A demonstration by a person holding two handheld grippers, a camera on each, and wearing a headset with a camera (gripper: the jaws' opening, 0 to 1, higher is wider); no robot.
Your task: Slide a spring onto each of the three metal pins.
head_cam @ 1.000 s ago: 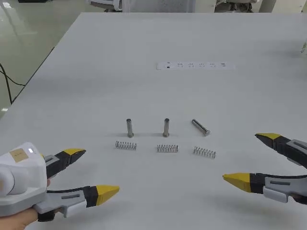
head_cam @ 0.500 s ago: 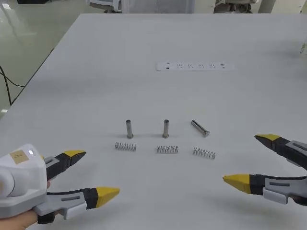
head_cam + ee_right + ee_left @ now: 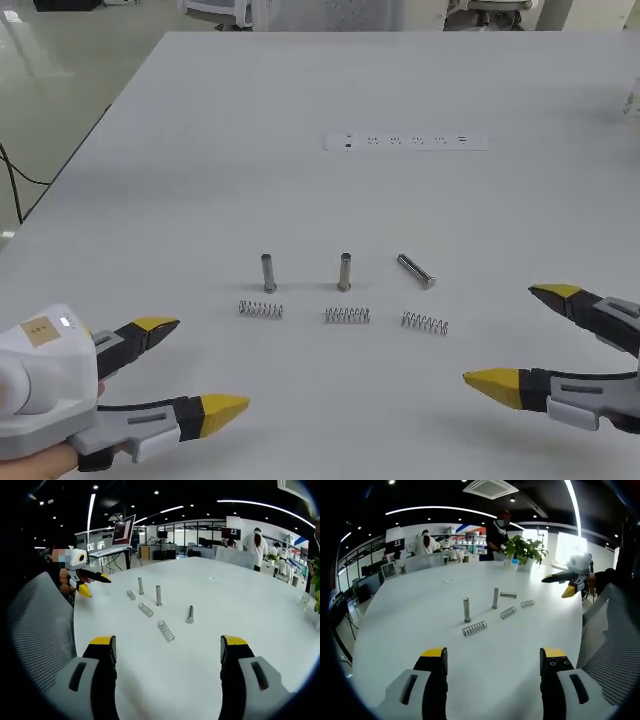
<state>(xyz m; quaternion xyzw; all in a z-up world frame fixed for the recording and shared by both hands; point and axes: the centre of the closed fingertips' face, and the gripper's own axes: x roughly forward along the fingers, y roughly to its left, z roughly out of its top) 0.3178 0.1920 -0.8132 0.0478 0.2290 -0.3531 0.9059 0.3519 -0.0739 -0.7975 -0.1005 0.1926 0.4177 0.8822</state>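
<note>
Hovering: left gripper [image 3: 200, 364] and right gripper [image 3: 507, 335] both hang just over the white table [image 3: 300, 150], well apart from each other, touching nothing
Left jaws: spread wide apart, nothing between the yellow tips
Right jaws: spread wide apart too, nothing between them
Left pin [image 3: 268, 272]: upright, ahead of the left gripper and a little to its right
Middle pin [image 3: 345, 271]: upright, ahead of the gap between the two grippers
Right pin [image 3: 415, 270]: lying on its side, ahead of the right gripper and to its left, its wider end nearer that gripper
Left spring [image 3: 260, 310]: flat on the table, on the grippers' side of the left pin, near it but apart
Middle spring [image 3: 347, 316]: flat, likewise just short of the middle pin
Right spring [image 3: 424, 323]: flat, just short of the right pin, the spring nearest the right gripper
Springs on pins: none yet
Power strip [image 3: 405, 141]: well beyond the pins, far from both grippers
</note>
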